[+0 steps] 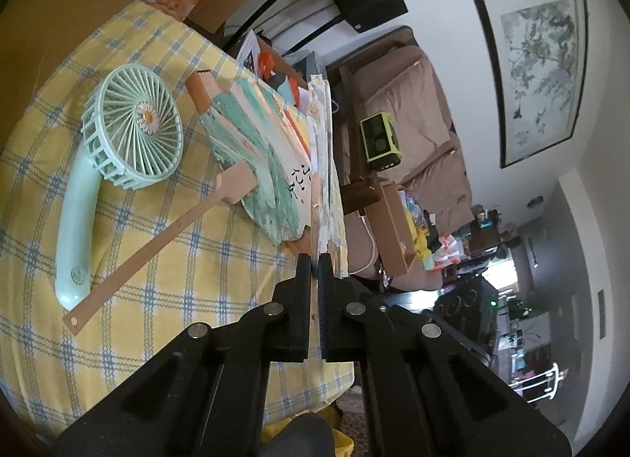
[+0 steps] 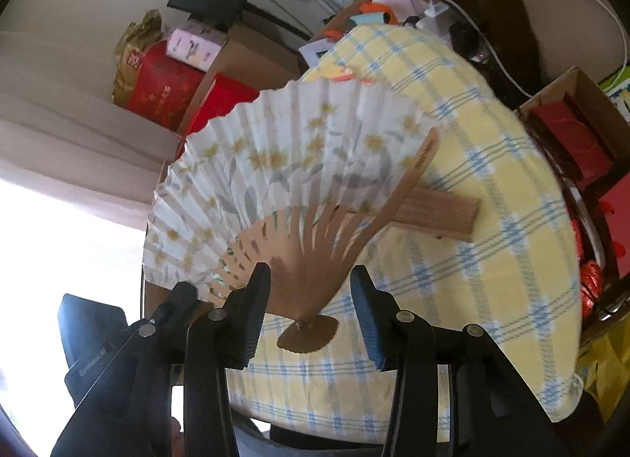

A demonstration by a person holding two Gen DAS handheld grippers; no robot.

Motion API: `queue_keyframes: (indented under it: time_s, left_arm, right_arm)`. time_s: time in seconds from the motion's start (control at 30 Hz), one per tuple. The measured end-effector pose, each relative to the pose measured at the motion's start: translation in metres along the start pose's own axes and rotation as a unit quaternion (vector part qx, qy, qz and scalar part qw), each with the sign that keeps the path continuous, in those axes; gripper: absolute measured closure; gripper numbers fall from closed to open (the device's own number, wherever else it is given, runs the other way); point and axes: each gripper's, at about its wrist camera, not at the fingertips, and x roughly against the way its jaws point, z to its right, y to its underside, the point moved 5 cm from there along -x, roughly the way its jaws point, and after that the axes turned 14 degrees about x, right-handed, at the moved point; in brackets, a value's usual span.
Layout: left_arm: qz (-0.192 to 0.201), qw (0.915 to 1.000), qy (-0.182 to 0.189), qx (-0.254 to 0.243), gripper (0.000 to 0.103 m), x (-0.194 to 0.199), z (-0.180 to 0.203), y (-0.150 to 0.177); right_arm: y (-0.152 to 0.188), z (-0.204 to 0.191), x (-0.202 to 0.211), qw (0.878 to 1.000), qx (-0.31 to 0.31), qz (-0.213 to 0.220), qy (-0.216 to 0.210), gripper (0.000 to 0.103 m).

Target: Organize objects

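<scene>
The jaws of the left gripper (image 1: 315,266) are pressed together on the thin edge of a white floral folding fan (image 1: 321,165), seen edge-on in the left wrist view; the jaws of the right gripper (image 2: 311,299) stand partly apart, with the fan's wooden ribs and pivot between them and no pad pressing on it.

Only the right wrist view shows that fan (image 2: 275,181) spread wide, its pleated paper leaf (yellow blossoms, grey leaves) rising ahead of the jaws and hiding much of the checked yellow tablecloth (image 2: 492,189). Behind it, to the right of the jaws, a closed wooden fan (image 2: 441,213) lies flat on the cloth.

Only the left wrist view shows what lies left of its jaws: a mint handheld electric fan (image 1: 130,130) with a daisy at its hub, lying on the tablecloth (image 1: 157,339), and beside it a green painted folding fan (image 1: 260,158), partly open, one long wooden guard stick slanting towards the camera. Red boxes (image 2: 165,91) sit beyond the table in the right wrist view.
</scene>
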Motion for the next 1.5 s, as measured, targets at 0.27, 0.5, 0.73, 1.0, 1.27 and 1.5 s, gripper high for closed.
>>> queue_keyframes:
  time_s: [0.27, 0.5, 0.73, 1.0, 1.27, 1.5]
  left_arm:
    - [0.000, 0.9997, 0.014, 0.020, 0.099, 0.004, -0.008, -0.002]
    - [0.002, 0.9990, 0.033, 0.030, 0.099, 0.008, -0.005, -0.004]
    - [0.023, 0.9968, 0.070, 0.030, 0.098, 0.032, 0.016, -0.014]
    - [0.066, 0.9920, 0.099, 0.043, 0.097, 0.082, 0.024, -0.053]
    - [0.101, 0.9912, 0.082, 0.024, 0.097, 0.122, 0.026, -0.085]
    - [0.110, 0.9898, 0.089, 0.017, 0.097, 0.146, 0.023, -0.091]
  right_arm:
    - [-0.003, 0.003, 0.000, 0.999, -0.017, 0.022, -0.016, 0.090]
    - [-0.010, -0.002, 0.018, 0.997, -0.040, 0.059, -0.026, 0.093]
    - [-0.029, -0.031, 0.042, 0.993, -0.045, 0.103, -0.043, 0.094]
    - [-0.058, -0.085, 0.052, 0.991, 0.002, 0.117, -0.059, 0.094]
    - [-0.043, -0.135, 0.009, 0.993, 0.104, 0.044, -0.029, 0.073]
    - [-0.038, -0.154, -0.011, 0.992, 0.083, 0.019, -0.093, 0.045]
